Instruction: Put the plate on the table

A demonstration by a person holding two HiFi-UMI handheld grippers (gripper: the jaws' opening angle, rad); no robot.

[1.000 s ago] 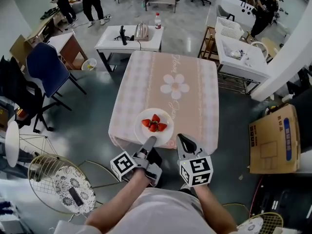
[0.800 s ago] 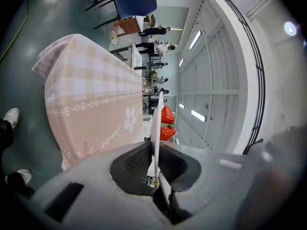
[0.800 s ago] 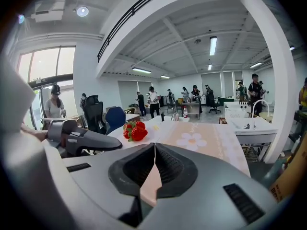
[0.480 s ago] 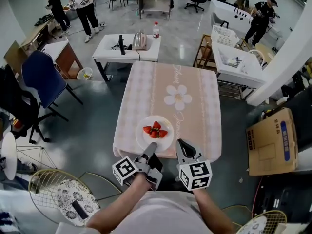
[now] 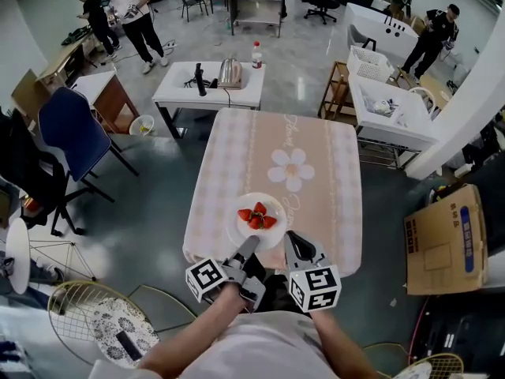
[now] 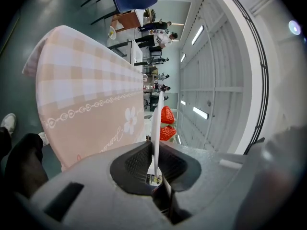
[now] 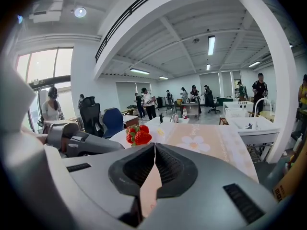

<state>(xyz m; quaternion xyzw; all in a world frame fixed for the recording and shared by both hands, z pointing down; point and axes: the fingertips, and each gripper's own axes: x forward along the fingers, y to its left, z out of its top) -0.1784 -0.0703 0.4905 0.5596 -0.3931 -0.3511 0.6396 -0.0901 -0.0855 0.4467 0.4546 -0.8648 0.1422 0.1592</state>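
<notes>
While my left gripper (image 5: 249, 245) is clamped on the near rim of the plate (image 5: 238, 226), the plate shows edge-on between its jaws in the left gripper view, with the strawberries (image 6: 165, 121) just past them. From the head view, the plate lies at 12 o'clock from that gripper, over the near edge of the table (image 5: 316, 156). My right gripper (image 5: 293, 240) is closed on nothing, with the plate at its 11 o'clock.
</notes>
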